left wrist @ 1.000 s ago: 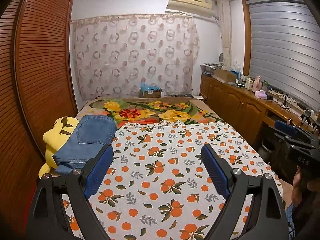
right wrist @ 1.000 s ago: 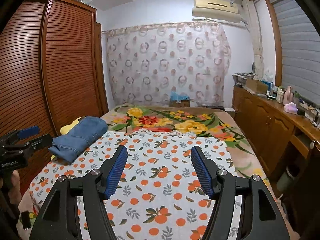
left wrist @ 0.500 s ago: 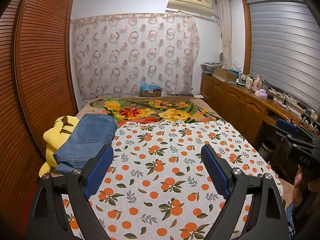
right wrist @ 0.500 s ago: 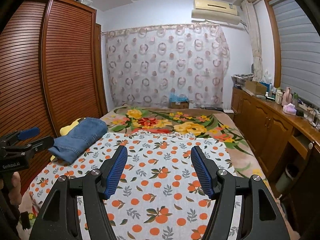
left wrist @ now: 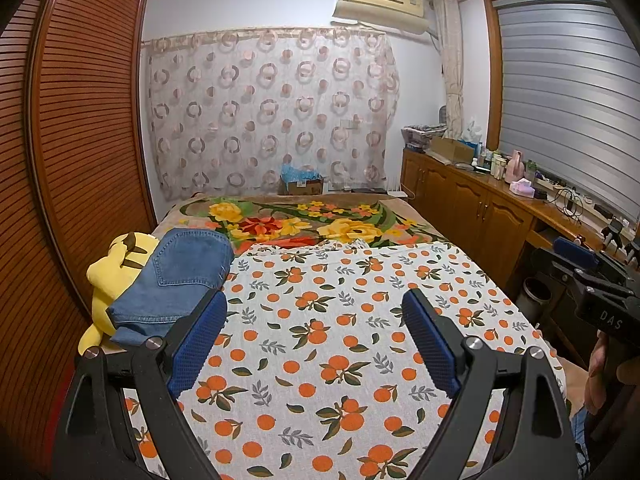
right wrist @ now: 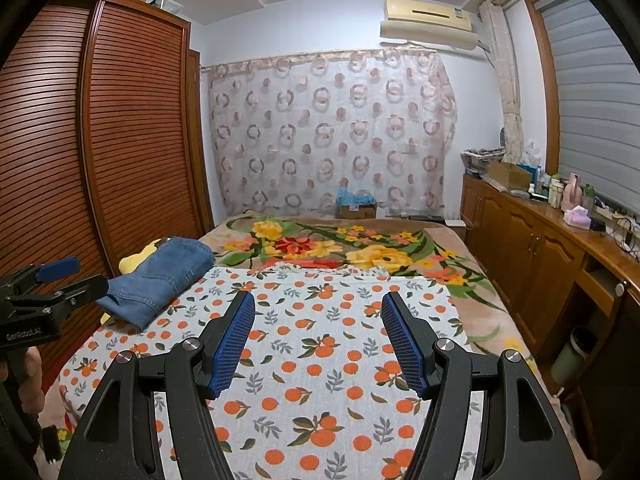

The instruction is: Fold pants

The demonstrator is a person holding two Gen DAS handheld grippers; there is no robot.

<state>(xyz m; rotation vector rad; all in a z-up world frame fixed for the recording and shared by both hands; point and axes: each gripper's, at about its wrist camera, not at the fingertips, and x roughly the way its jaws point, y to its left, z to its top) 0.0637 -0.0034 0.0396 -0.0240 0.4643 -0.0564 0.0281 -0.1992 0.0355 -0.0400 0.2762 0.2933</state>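
nothing has moved since the earlier frames: both tools hover in the same spots above the bed (left wrist: 320, 360), and the cloth lies as it did. left hand-held gripper (left wrist: 314, 344) has its blue-padded jaws spread wide with only the sheet showing between them. right hand-held gripper (right wrist: 318, 340) is also spread, a little less wide, pinching nothing. each one shows at the edge of the other's view, held by a hand (left wrist: 600, 380).

the bed carries a white sheet (right wrist: 320, 380) printed with oranges and leaves, laid over a floral blanket (right wrist: 340, 248) that shows at the far end. folded blue jeans (left wrist: 176, 280) lie at the sheet's left edge, partly on a yellow plush toy (left wrist: 112, 272), just beyond the left gripper's left finger and well apart from the right gripper.

a slatted wooden wardrobe (right wrist: 100, 140) fills the left wall. a curtain (left wrist: 272, 112) with ring patterns hangs at the far end, an air conditioner (right wrist: 432, 24) above it. along the right runs a wooden cabinet whose tabletop (left wrist: 520, 204) holds bottles, boxes and cables, under a lowered grey blind (left wrist: 568, 100).
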